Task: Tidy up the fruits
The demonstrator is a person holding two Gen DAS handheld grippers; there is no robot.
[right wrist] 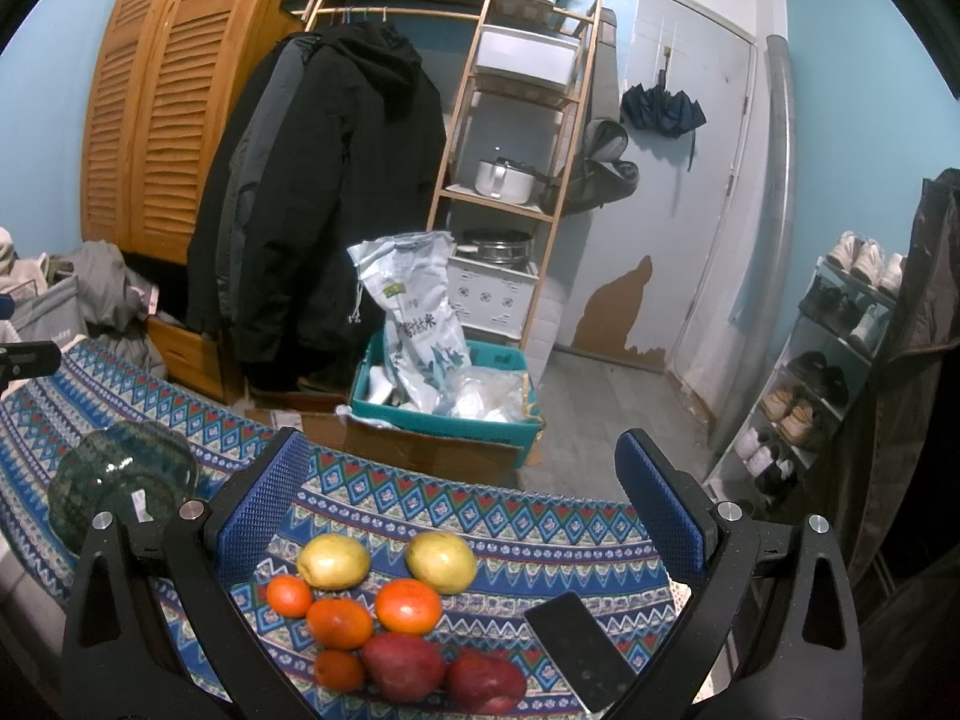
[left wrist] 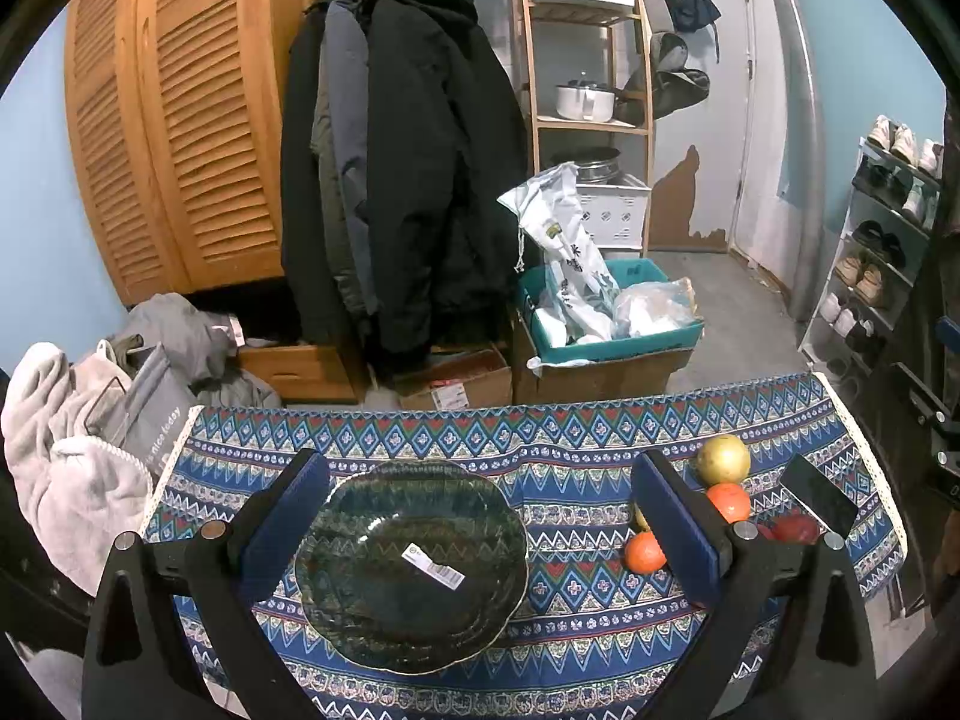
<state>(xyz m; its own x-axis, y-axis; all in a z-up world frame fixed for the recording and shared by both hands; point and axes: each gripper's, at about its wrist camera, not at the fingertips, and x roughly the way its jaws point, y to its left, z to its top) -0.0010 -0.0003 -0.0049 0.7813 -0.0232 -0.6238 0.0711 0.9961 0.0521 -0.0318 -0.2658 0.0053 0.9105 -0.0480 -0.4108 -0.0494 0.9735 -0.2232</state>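
Note:
A dark green glass plate (left wrist: 414, 564) with a white sticker lies on the patterned tablecloth (left wrist: 576, 618); my open left gripper (left wrist: 480, 516) hovers over it, empty. The plate also shows at the left of the right wrist view (right wrist: 120, 480). A cluster of fruit lies between the fingers of my open, empty right gripper (right wrist: 462, 510): two yellow-green apples (right wrist: 333, 561) (right wrist: 441, 561), several oranges (right wrist: 408, 606) and two red apples (right wrist: 402, 666) (right wrist: 486, 684). In the left wrist view the fruit sits to the right: a yellow apple (left wrist: 723, 459), oranges (left wrist: 729, 501) (left wrist: 645, 552) and a red apple (left wrist: 795, 528).
A black phone (right wrist: 579, 651) lies on the cloth right of the fruit, also seen in the left wrist view (left wrist: 819, 495). Beyond the table's far edge stand a teal bin (right wrist: 444, 408) on cardboard boxes, hanging coats (left wrist: 396, 168), a shelf (right wrist: 516, 138) and a shoe rack (right wrist: 822, 360).

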